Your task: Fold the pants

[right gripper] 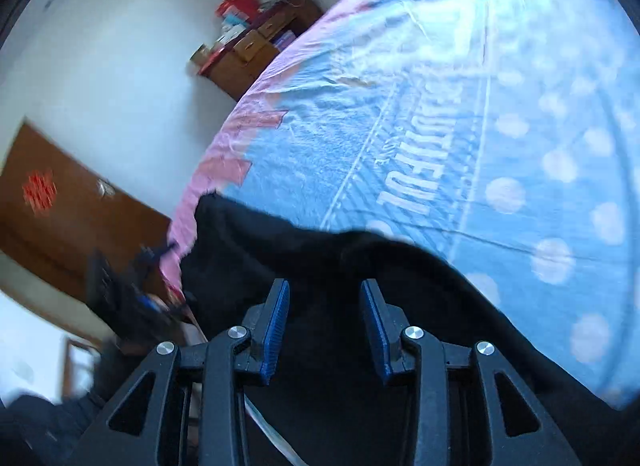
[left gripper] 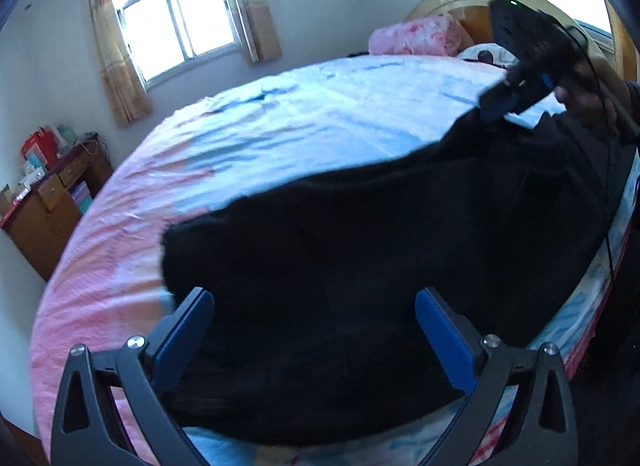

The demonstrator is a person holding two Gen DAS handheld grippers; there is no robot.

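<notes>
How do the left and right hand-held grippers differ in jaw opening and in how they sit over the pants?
The left hand-held gripper has its jaws spread wide; the right hand-held gripper has them only partly open. The left hangs over the broad middle of the black pants; the right is near their far edge by the bedsheet. Both have blue pads and grip no cloth.

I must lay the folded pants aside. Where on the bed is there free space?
Bare sheet lies beyond the black pants, toward the window and the wooden desk. It is crowded at the headboard, where a pink bundle lies.
</notes>
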